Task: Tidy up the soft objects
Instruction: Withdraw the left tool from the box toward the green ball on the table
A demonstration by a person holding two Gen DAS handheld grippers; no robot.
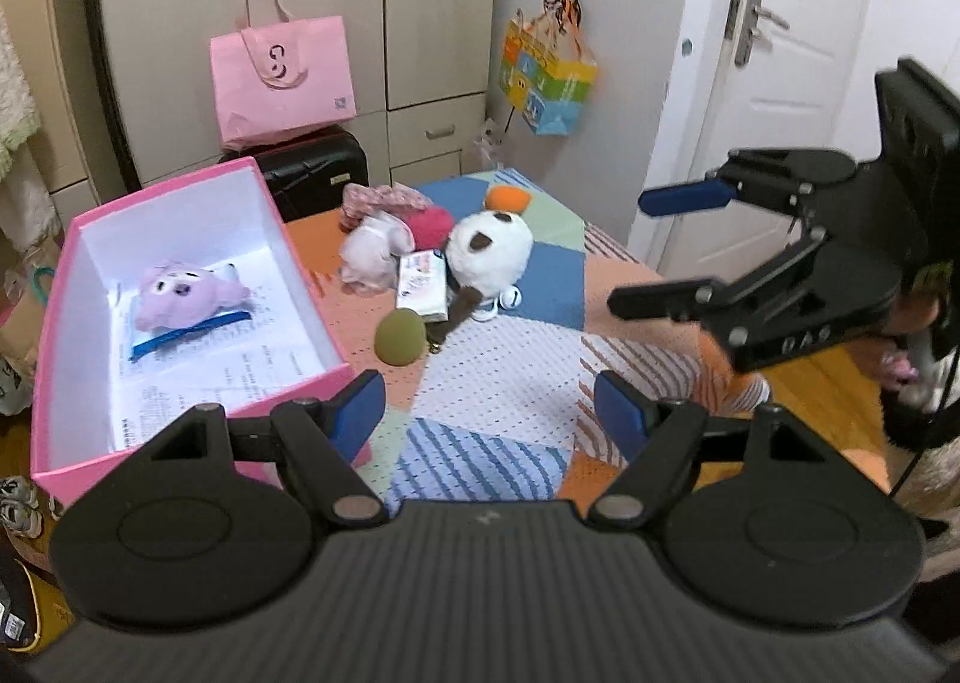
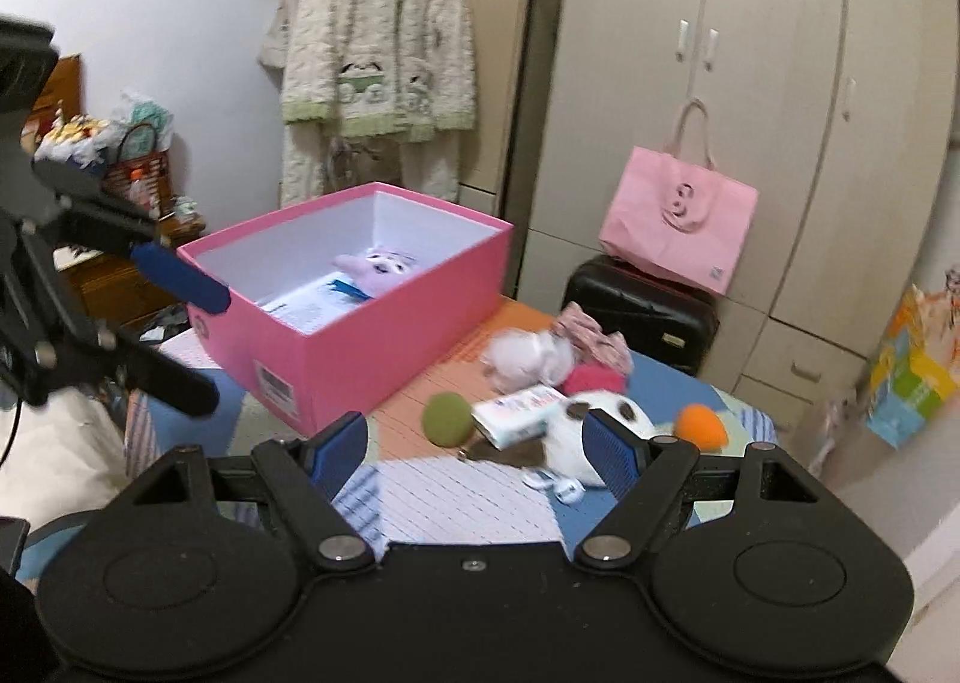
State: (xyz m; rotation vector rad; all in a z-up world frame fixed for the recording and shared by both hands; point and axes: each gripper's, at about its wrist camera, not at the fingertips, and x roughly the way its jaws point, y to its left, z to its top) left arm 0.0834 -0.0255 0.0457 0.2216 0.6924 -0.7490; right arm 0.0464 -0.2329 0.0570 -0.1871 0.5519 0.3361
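Both grippers, left (image 1: 489, 413) and right (image 2: 477, 446), wide apart, empty; white plush toy (image 1: 489, 251) probably light, squashy; best pinched across its round head.

Both wrist views look steeply down over the patchwork-covered desk (image 1: 498, 377) from just above its near edge, the left facing the pink box (image 1: 180, 323) at ten o'clock, the right seeing it at eleven, both sharing the soft toys (image 2: 540, 377) between.
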